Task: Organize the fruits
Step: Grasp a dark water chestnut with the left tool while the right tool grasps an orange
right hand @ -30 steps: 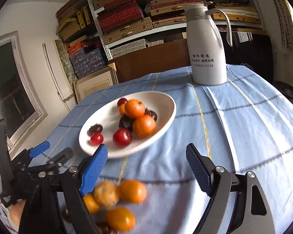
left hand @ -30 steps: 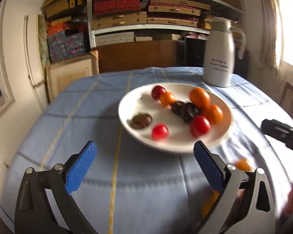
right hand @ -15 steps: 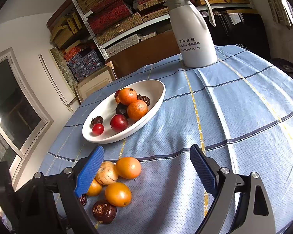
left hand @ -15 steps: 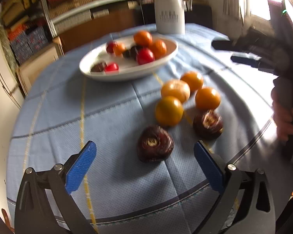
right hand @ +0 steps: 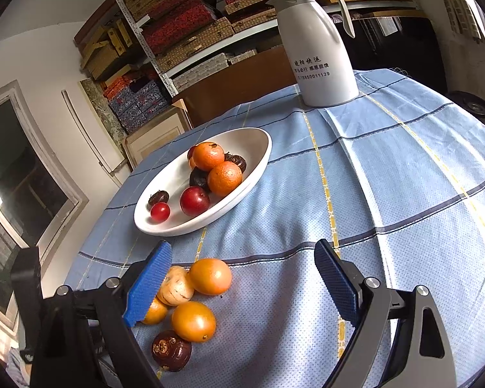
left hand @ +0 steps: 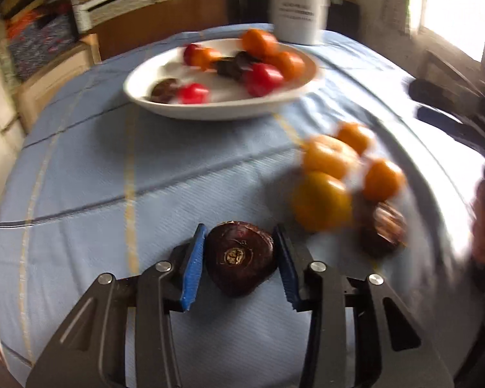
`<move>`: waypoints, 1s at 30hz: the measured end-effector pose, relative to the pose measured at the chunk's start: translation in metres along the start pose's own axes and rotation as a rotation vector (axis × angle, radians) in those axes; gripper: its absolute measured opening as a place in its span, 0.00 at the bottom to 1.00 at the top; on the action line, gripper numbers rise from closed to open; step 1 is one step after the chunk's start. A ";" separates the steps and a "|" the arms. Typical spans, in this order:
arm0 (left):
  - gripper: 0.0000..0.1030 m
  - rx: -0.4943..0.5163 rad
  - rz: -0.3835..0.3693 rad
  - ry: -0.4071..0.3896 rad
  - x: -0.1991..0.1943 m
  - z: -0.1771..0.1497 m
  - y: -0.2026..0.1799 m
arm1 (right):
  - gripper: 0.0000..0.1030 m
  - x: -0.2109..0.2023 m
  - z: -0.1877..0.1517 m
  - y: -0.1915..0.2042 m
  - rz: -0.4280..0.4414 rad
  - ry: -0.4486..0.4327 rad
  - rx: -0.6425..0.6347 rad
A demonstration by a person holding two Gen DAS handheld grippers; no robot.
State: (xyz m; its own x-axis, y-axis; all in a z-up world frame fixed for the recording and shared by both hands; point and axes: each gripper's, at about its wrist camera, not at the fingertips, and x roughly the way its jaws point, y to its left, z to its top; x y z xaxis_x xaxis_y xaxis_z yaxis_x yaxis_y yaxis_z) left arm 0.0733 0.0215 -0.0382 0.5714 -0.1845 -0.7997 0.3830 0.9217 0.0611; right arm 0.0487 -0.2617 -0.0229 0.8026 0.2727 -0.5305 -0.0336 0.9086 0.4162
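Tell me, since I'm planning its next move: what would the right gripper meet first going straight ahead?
Nothing close: the right gripper is open over bare tablecloth, the loose oranges to its left. Farther along probably the white jug, though depth is unclear.

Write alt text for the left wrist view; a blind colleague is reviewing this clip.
The left gripper has its blue pads closed on a dark brown fruit over a blue checked tablecloth. To the right lie blurred orange fruits; behind, a white bowl holds more fruit.
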 end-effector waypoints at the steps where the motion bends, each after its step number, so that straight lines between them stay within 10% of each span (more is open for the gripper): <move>1: 0.40 -0.028 0.027 -0.003 0.004 0.005 0.005 | 0.88 0.001 0.001 0.000 -0.005 0.002 -0.004; 9: 0.41 -0.148 0.053 -0.039 0.024 0.031 0.020 | 0.87 0.012 -0.002 0.003 -0.050 0.055 -0.041; 13: 0.73 -0.197 0.016 -0.040 0.022 0.025 0.029 | 0.72 0.020 -0.006 0.012 -0.045 0.099 -0.091; 20: 0.94 -0.194 0.015 -0.012 0.025 0.023 0.028 | 0.62 0.030 -0.011 0.024 -0.021 0.154 -0.139; 30: 0.95 -0.222 0.008 -0.021 0.021 0.019 0.032 | 0.49 0.055 -0.015 0.038 0.021 0.253 -0.161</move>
State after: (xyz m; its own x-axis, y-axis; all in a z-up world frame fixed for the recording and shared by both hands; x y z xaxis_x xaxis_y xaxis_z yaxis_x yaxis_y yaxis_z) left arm 0.1115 0.0406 -0.0416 0.5901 -0.1815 -0.7867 0.2106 0.9753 -0.0670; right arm 0.0827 -0.2073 -0.0473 0.6278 0.3439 -0.6982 -0.1590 0.9348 0.3175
